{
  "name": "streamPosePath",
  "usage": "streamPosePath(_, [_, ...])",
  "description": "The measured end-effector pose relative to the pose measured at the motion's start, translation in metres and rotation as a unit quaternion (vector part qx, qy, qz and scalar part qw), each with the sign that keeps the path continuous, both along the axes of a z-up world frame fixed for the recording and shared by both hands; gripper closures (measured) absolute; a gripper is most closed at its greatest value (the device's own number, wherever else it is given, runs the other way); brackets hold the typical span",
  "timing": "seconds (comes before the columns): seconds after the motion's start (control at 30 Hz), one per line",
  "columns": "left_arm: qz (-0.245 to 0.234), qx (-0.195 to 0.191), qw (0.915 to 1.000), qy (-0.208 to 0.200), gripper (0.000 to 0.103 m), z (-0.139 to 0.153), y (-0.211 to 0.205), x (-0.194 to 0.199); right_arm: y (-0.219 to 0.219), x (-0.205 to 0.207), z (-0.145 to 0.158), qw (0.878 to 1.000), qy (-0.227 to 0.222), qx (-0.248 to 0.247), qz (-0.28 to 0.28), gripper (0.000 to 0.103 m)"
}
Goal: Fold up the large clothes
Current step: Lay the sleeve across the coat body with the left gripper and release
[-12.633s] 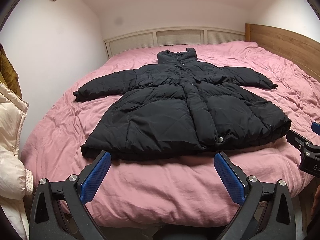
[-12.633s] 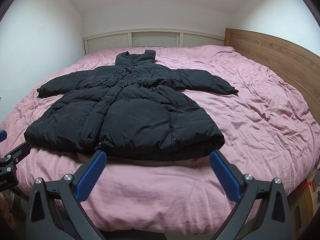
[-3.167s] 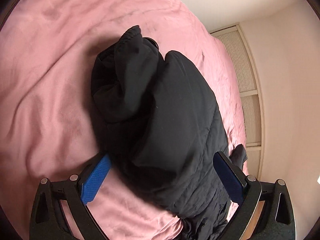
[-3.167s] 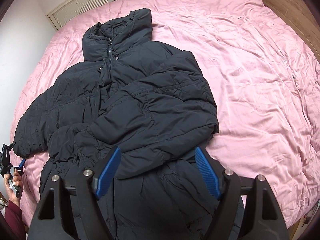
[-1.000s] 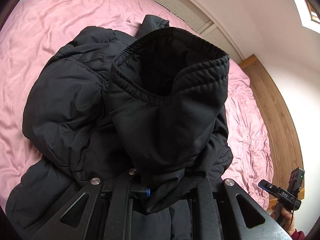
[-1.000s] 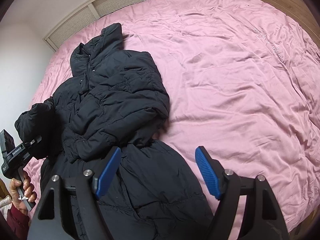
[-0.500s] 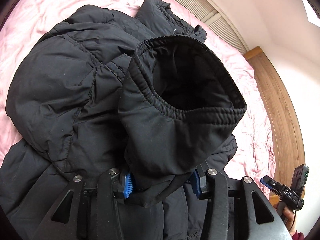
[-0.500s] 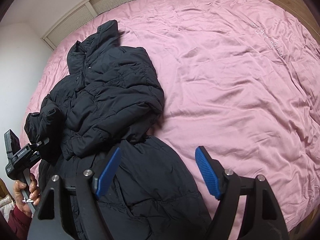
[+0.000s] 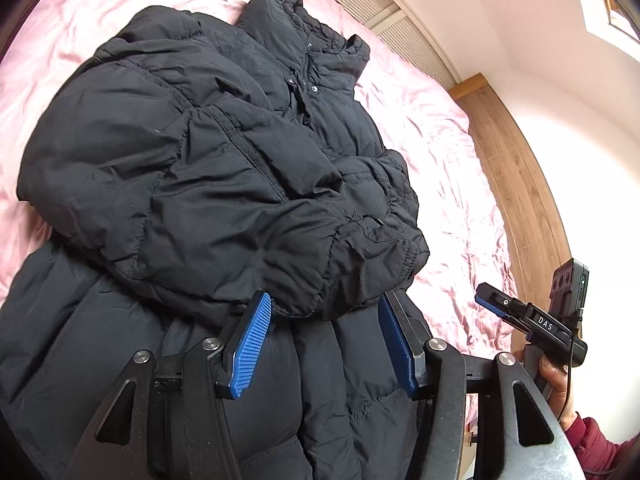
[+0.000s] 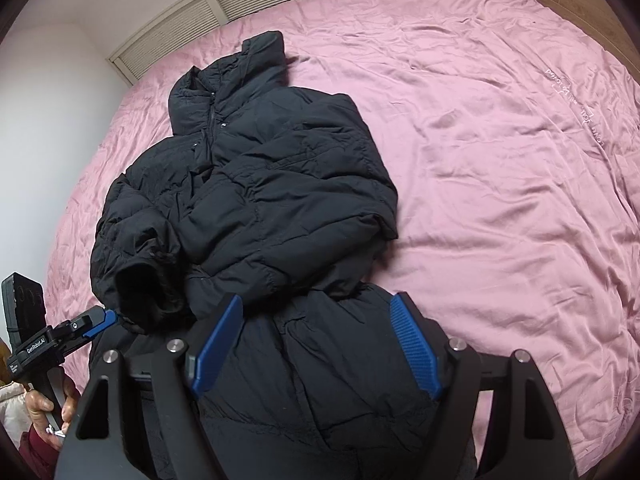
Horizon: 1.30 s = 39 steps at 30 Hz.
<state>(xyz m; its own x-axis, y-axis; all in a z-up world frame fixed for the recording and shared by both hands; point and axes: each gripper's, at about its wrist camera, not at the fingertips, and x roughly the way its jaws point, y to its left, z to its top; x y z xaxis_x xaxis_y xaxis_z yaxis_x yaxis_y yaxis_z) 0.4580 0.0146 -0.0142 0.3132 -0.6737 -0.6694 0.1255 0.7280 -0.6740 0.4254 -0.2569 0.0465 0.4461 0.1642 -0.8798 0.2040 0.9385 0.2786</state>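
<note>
The black puffer coat (image 10: pixel 256 200) lies left of centre on the pink bed (image 10: pixel 500 160), both sleeves folded across its chest. The left gripper (image 9: pixel 324 332) has just been opening, its fingers now free of the cuff (image 9: pixel 360 264); the right gripper (image 10: pixel 316 344) hangs open over the hem. The springy padding may push the sleeves back apart.

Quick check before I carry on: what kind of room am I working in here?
Most likely a bedroom. The black puffer coat lies on a wide bed under a pink duvet cover, with a wooden headboard along one side and slatted panels against the wall behind.
</note>
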Motion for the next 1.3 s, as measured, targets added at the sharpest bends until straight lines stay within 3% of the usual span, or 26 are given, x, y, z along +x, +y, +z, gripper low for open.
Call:
streamPosePath(0.1, [0.017,0.029,0.9992,-0.023,0.047,0.016,0.029,-0.008,0.028,0.015,0.006,1.000,-0.010,0.003,0.024,0.027])
streamPosePath(0.3, [0.051,0.087,0.9934,-0.054,0.044,0.032,0.078,0.016,0.102,0.050,0.016,0.996,-0.034,0.023,0.081,0.027])
streamPosePath(0.47, [0.056,0.124,0.9887,-0.063,0.043,0.031,0.089,0.054,0.169,0.075,0.017,0.989,-0.045,0.032,0.134,0.027])
streamPosePath(0.6, [0.041,0.149,0.9857,-0.067,0.043,0.023,0.081,0.080,0.206,0.089,-0.002,0.986,-0.034,0.019,0.165,0.027])
streamPosePath(0.87, [0.020,0.199,0.9791,-0.037,0.043,-0.047,0.057,0.099,0.198,0.088,-0.090,0.986,0.049,-0.014,0.161,0.027])
streamPosePath(1.03, [0.014,0.232,0.9718,-0.038,0.040,-0.077,0.044,0.097,0.190,0.078,-0.124,0.983,0.042,-0.011,0.178,0.027])
streamPosePath(1.17, [0.009,0.259,0.9651,-0.034,0.038,-0.080,0.037,0.098,0.189,0.076,-0.130,0.980,0.044,-0.012,0.194,0.026])
streamPosePath(1.3, [0.021,0.273,0.9610,-0.037,0.038,-0.051,0.041,0.092,0.187,0.081,-0.116,0.975,0.072,-0.008,0.210,0.027])
